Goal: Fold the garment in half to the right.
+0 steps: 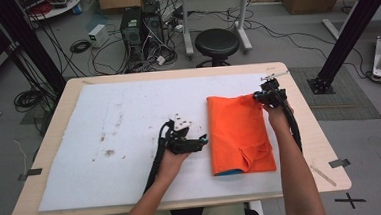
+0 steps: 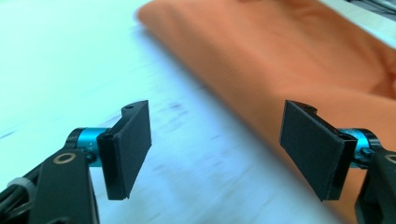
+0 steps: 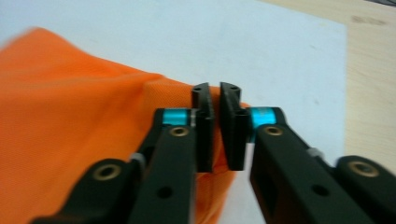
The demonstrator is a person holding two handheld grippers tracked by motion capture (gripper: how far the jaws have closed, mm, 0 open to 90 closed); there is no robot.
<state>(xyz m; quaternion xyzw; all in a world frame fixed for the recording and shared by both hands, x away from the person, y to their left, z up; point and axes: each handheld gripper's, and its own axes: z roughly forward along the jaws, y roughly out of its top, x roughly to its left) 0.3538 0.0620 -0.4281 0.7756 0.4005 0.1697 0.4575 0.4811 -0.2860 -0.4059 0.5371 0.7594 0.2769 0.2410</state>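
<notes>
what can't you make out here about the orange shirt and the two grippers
- Right gripper, right gripper view: jaws shut on the orange shirt corner; the pads hide how many layers are pinched.
- High view: the blue edge at the shirt's near end is too small to identify.
- Left gripper, left gripper view: jaws open, nothing between them; the shirt behind is blurred, and its far part is cut off by the frame.

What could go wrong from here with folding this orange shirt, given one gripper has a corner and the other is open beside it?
1. The right gripper pinches only a small bit of the orange shirt at its far corner; the thin fabric might slip out if pulled.
2. The left gripper is open and off the cloth, so a one-sided pull could drag or skew the folded stack.
3. The shirt lies near the edge of the white sheet; a tug toward that side may slide it onto the bare table.
</notes>
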